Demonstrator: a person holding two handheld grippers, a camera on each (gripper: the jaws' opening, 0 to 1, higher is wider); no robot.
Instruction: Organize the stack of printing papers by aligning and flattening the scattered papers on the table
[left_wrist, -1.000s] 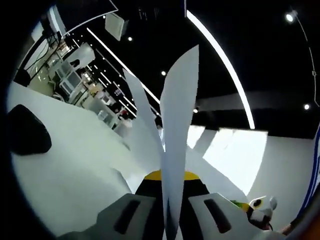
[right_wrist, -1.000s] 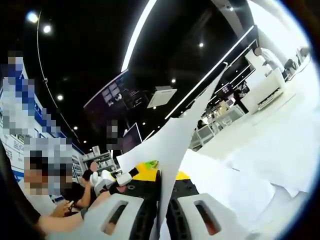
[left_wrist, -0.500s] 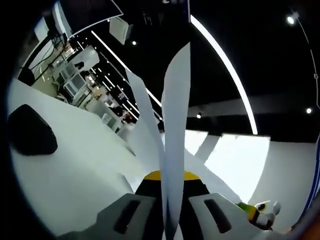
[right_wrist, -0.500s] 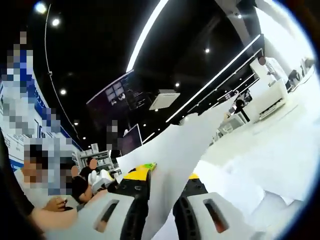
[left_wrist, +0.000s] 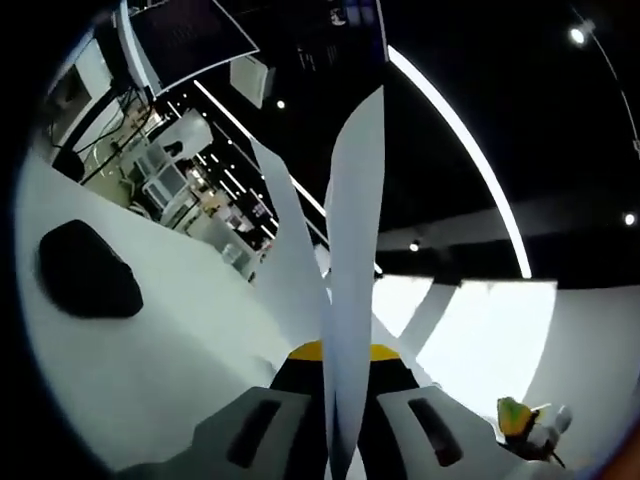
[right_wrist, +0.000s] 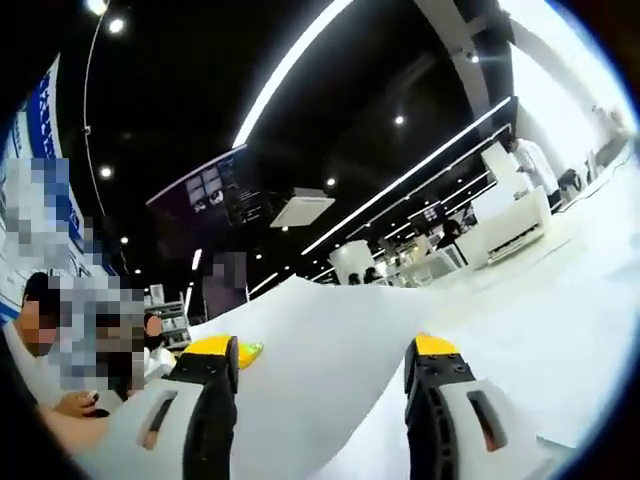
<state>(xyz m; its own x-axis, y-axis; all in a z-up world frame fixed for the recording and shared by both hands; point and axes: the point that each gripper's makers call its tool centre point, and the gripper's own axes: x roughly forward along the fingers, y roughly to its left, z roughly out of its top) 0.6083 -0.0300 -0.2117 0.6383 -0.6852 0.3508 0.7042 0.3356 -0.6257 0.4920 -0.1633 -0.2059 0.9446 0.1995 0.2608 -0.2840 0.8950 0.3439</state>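
In the left gripper view, my left gripper (left_wrist: 345, 405) is shut on white printing papers (left_wrist: 352, 250). The sheets stand up edge-on from between its jaws, and one fans off to the left. In the right gripper view, my right gripper (right_wrist: 325, 368) is open with its yellow-tipped jaws wide apart. A curved white sheet (right_wrist: 320, 345) lies low between and beyond them, and neither jaw presses it. More white paper spreads over the white table (right_wrist: 570, 320) to the right.
A black, rounded object (left_wrist: 85, 272) lies on the white table (left_wrist: 150, 350) to the left. A small green and yellow toy (left_wrist: 520, 420) sits low on the right. A person's hand (right_wrist: 80, 405) rests at the left edge. Shelves and lit ceiling strips stand beyond.
My right gripper has opened wide and let go of the sheet, which has dropped from upright to lying low. The left gripper stays shut on its papers, and its view has tilted slightly.
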